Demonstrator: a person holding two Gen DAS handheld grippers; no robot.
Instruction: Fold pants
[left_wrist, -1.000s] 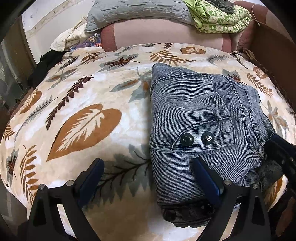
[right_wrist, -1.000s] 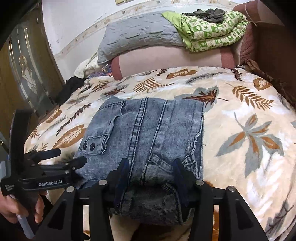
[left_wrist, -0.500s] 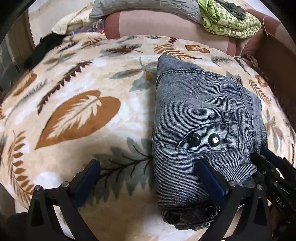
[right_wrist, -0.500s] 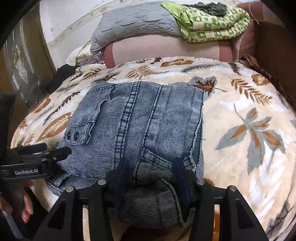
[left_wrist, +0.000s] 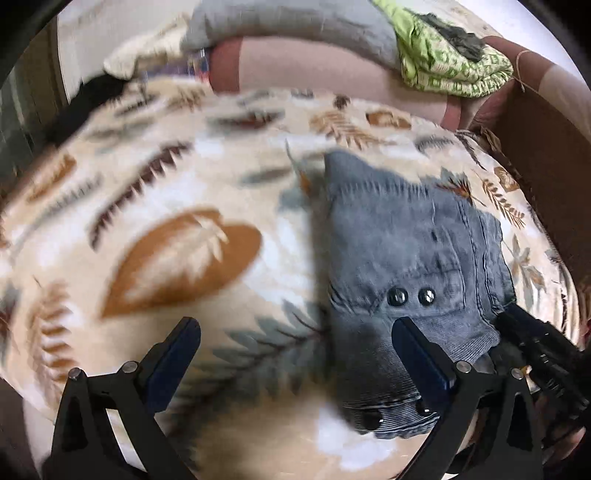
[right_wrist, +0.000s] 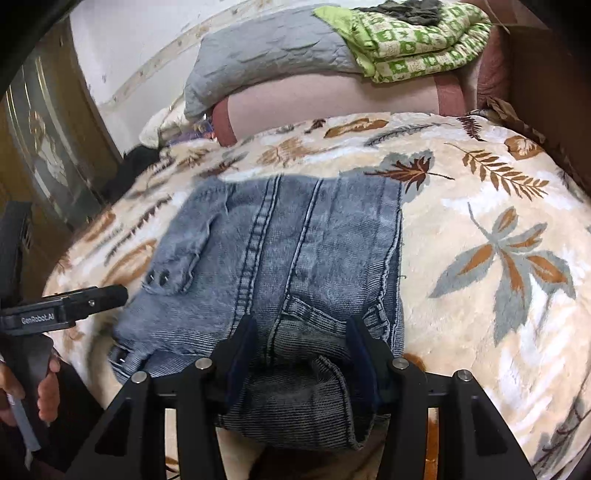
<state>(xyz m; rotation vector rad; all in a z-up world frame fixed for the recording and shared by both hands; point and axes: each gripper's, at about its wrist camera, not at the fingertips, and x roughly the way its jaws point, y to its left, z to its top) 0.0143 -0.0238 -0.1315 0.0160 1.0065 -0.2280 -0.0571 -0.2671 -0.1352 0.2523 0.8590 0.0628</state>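
The folded blue denim pants (right_wrist: 295, 258) lie on the leaf-patterned blanket (right_wrist: 480, 221), a pocket flap with two dark snaps at their left. My right gripper (right_wrist: 301, 343) is shut on the near folded edge of the pants; its dark body shows in the left wrist view (left_wrist: 535, 350). My left gripper (left_wrist: 295, 350) is open and empty, its right finger over the pants' (left_wrist: 406, 240) near left corner, its left finger over bare blanket (left_wrist: 147, 258). The left gripper's body (right_wrist: 66, 310) shows at the left, beside the pants.
A pink bolster (right_wrist: 332, 103) lies along the far edge with a grey quilt (right_wrist: 266, 55) and a green patterned blanket (right_wrist: 413, 37) on it. A dark brown bed frame (right_wrist: 546, 81) rises on the right. Dark clothing (left_wrist: 85, 99) sits at the far left.
My left gripper has drawn back and swung, blurring its view; it stays open. My right gripper keeps its hold on the pants' near edge.
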